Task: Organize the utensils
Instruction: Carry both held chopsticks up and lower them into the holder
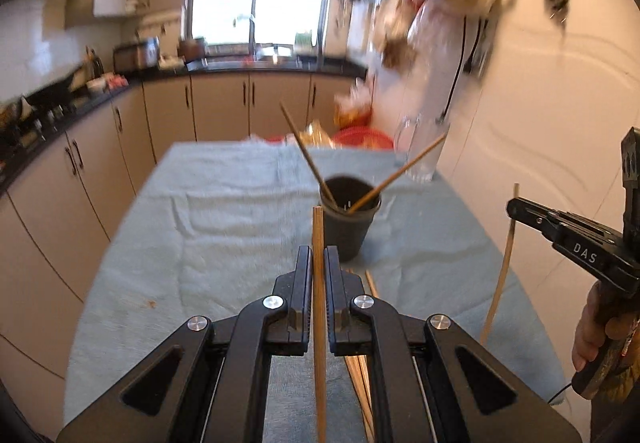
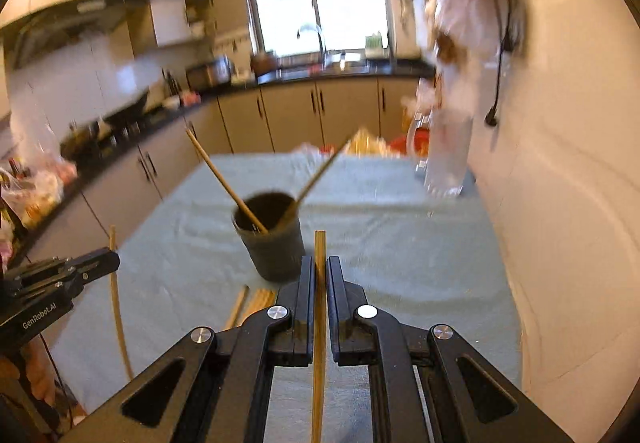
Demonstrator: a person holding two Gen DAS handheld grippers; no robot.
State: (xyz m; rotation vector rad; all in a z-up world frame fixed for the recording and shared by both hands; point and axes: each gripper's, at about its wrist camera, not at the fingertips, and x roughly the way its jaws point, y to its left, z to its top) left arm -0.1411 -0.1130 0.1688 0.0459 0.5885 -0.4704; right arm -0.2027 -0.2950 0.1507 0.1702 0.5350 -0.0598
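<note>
Dark cup (image 1: pixel 350 221) holds 2 chopsticks (image 1: pixel 304 151) (leaning apart).

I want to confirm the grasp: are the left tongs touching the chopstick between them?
Touching. The left wrist view shows the left tongs shut on the chopstick, with both jaws against its sides and no gap.

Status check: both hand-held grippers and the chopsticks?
Left hand-held gripper shut on wooden chopstick. Right hand-held gripper shut on second wooden chopstick. Dark round cup holds two chopsticks already. Path to cup unobstructed.
</note>
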